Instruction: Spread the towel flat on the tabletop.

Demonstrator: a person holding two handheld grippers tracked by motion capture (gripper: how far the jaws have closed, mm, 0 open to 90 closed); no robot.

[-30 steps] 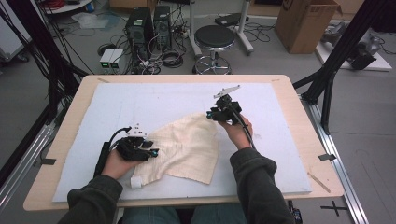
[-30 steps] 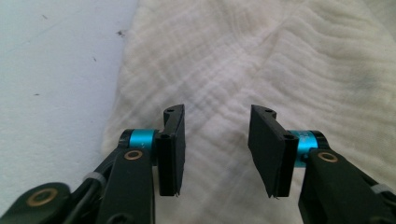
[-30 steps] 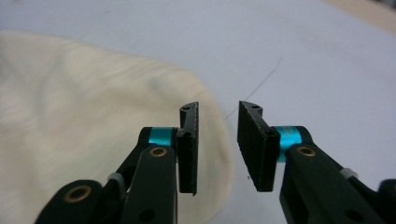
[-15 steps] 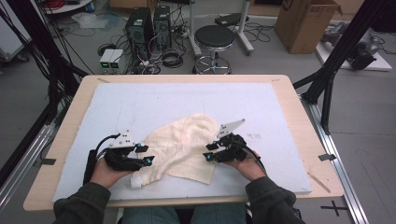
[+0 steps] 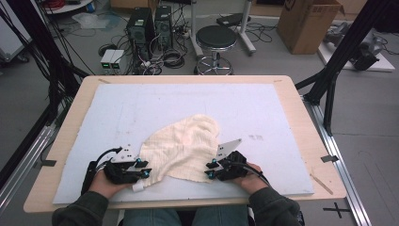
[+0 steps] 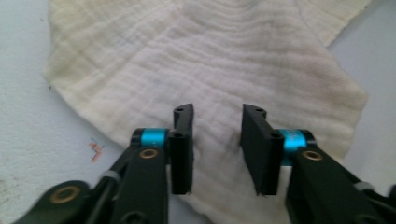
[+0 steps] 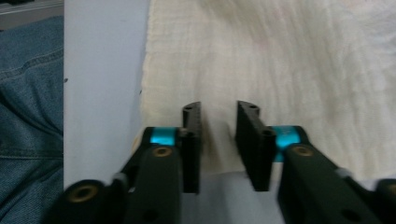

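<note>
Two grippers, left (image 5: 141, 173) and right (image 5: 210, 170), flank my crumpled cream woven cloth (image 5: 183, 146) near the worktop's (image 5: 263, 108) front edge, jaws just narrowed astride its hem, gaps remaining. I judge both may pinch one layer, or slip off.

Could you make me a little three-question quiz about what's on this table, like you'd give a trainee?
1. True or false: the cream cloth lies spread flat and square on the white mat.
2. Which edge of the cloth do the left gripper and right gripper sit at? A) the far edge B) the near edge, by the person C) neither, both are off the table
3. Fill in: in the left gripper view, the cloth between the jaws is gathered into a raised ____.

Key: 1 false, it is rumpled and lies at an angle. 2 B. 3 fold; both grippers' jaws have just been closing, with a gap between them.
</note>
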